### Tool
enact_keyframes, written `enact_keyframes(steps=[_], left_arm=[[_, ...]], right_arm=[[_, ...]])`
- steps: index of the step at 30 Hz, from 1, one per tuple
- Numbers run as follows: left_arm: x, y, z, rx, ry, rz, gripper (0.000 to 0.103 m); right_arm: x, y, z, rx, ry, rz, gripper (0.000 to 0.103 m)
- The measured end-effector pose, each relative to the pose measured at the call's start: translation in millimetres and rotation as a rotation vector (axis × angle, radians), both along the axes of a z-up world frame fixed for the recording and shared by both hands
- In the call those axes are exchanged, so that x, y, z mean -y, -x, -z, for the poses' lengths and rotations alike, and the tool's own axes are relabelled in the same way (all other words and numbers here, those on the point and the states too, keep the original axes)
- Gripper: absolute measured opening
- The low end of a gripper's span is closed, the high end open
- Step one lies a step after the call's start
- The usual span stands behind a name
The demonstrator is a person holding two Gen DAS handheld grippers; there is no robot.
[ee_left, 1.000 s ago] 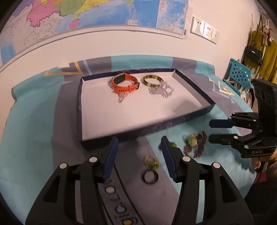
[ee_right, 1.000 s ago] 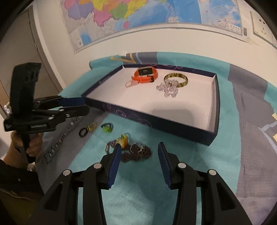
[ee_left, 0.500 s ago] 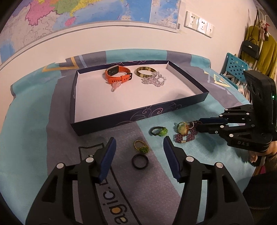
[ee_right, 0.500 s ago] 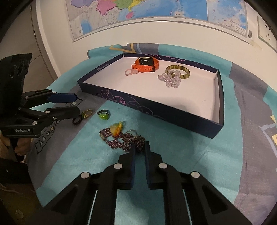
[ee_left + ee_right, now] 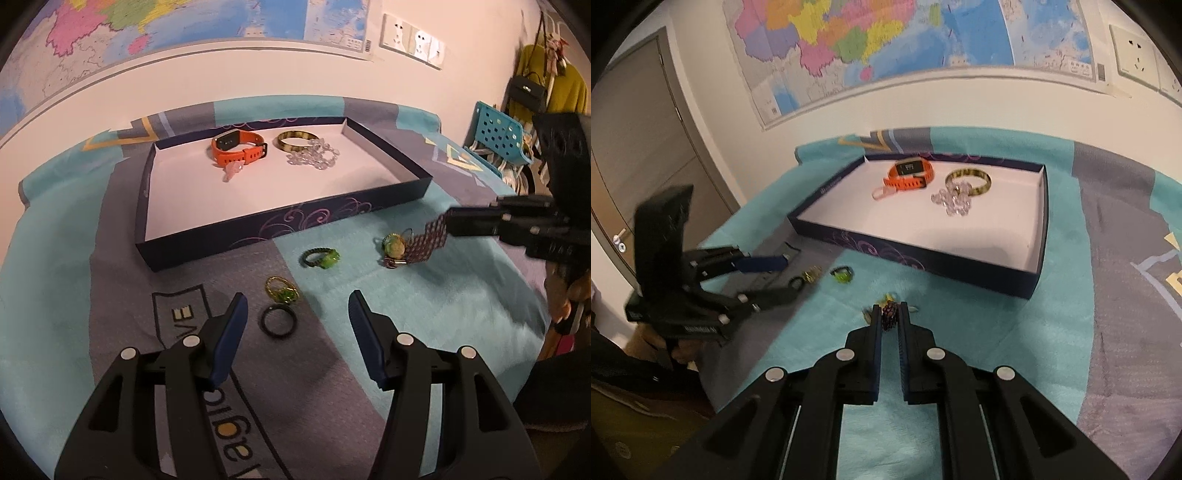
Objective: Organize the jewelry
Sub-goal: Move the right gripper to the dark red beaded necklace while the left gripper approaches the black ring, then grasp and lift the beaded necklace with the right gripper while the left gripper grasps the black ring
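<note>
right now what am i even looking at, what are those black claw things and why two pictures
Each claw is a hand-held two-finger gripper with a camera on it, so each picture looks along one claw. The left gripper hangs open above a black ring and a gold ring, with a green ring nearby, all on the cloth. The right gripper has just closed on a purple beaded bracelet, one end lifted. The box holds an orange watch, a bangle and clear beads.

Teal-and-grey cloth-covered table (image 5: pixel 424 295) — navy tray (image 5: pixel 280 225), black ring (image 5: pixel 279 322), gold ring (image 5: pixel 281 291), green-stone ring (image 5: pixel 320 257)
</note>
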State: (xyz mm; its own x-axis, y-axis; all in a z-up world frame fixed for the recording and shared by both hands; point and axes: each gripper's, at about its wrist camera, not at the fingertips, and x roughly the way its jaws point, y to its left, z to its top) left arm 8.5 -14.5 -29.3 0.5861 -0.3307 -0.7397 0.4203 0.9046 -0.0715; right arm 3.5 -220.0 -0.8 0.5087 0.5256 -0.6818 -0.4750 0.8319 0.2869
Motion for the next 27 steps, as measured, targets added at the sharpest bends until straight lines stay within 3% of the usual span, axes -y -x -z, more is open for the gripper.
enact_keyframes(steps=[14, 20, 24, 27], left_arm=[[-1, 2, 3, -0.010, 0.001, 0.007, 0.055], [-3, 0, 8, -0.024, -0.020, -0.001, 0.045], [-7, -3, 13, -0.022, -0.066, -0.030, 0.028], [-9, -2, 13, -0.027, -0.074, -0.028, 0.027]], right_arm=[[9, 2, -16, 0.027, -0.078, 0.005, 0.007], [8, 1, -14, 0.019, -0.079, 0.008, 0.007], [6, 2, -13, 0.015, -0.083, 0.004, 0.007], [4, 1, -12, 0.013, -0.086, 0.001, 0.007]])
